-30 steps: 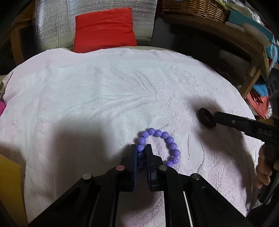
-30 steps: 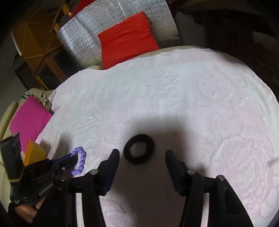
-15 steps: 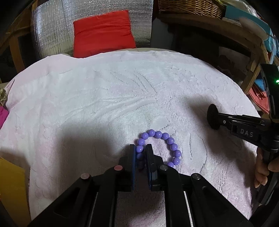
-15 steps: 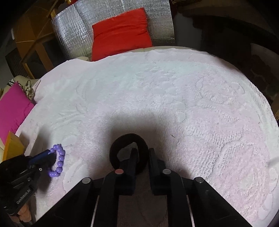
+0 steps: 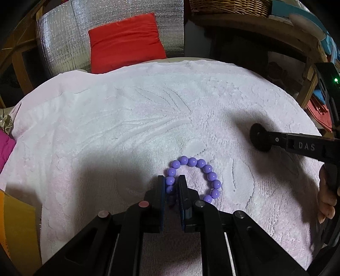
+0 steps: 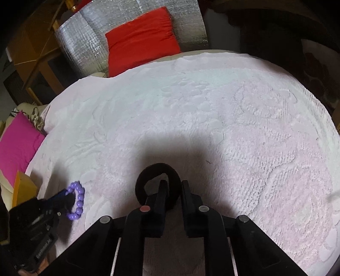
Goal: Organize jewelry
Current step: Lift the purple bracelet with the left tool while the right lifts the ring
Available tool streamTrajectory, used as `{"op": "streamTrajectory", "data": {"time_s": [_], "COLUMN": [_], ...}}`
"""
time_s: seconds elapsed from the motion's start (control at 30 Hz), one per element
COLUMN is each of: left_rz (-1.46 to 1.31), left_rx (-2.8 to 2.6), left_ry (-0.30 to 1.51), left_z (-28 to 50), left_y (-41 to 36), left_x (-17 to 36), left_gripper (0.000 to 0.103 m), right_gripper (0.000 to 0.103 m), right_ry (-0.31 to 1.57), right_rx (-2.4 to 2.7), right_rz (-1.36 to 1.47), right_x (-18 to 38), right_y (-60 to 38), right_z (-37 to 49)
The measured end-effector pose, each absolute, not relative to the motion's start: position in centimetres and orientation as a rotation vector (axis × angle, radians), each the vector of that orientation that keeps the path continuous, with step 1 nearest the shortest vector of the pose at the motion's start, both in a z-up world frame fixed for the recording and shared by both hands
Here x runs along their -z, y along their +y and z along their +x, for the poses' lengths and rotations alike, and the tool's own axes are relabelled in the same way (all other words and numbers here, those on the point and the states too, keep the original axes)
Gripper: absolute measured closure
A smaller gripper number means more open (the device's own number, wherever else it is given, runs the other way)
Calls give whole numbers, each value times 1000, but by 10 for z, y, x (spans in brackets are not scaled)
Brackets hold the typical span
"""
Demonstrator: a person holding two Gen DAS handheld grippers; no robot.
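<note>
From our left wrist camera we see our left gripper (image 5: 171,186) with its jaws pinching the near-left side of the purple bead bracelet (image 5: 194,177), the rest of the loop lying on the pink towel (image 5: 106,131). That view also shows what our right camera cannot: a wicker basket (image 5: 229,7) on a wooden shelf (image 5: 265,27) at the far right, its contents too dark for us to make out.

Our right wrist camera gives us the black ring (image 6: 158,182) face-on as an open loop, with our right gripper (image 6: 173,191) closed on its right side. In the left view the ring (image 5: 258,138) appears edge-on. Only the right view shows the magenta cushion (image 6: 17,146) fully; both show the red cushion (image 6: 141,38).
</note>
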State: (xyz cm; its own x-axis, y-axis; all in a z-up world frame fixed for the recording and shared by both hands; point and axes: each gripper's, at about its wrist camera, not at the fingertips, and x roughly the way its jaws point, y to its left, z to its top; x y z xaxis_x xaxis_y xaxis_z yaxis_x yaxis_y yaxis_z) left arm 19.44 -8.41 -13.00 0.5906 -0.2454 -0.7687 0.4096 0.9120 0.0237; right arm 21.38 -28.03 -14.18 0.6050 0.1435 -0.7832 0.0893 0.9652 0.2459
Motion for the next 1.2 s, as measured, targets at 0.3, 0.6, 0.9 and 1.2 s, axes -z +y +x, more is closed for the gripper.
{"op": "streamTrajectory", "data": {"time_s": [0.3,0.6,0.9,1.2], "left_rz": [189,88,75,142], "left_rx": [412,484,559,598], "left_ry": [865,897,900,864], "left_z": [192,195,186,169], "left_y": [-82,-66,-71,-84], "left_x": [130,129,124,118], "left_gripper": [91,93,93,93], "right_gripper": [82,92,92,92], "right_ry": [893,874,875,860], "right_rx": [-14,-39,-90,-113], "right_rz": [189,160,181,195], "right_x": [148,145,140,132], "right_y": [-268,-266,-275,-281], "right_z": [222,216,198,187]}}
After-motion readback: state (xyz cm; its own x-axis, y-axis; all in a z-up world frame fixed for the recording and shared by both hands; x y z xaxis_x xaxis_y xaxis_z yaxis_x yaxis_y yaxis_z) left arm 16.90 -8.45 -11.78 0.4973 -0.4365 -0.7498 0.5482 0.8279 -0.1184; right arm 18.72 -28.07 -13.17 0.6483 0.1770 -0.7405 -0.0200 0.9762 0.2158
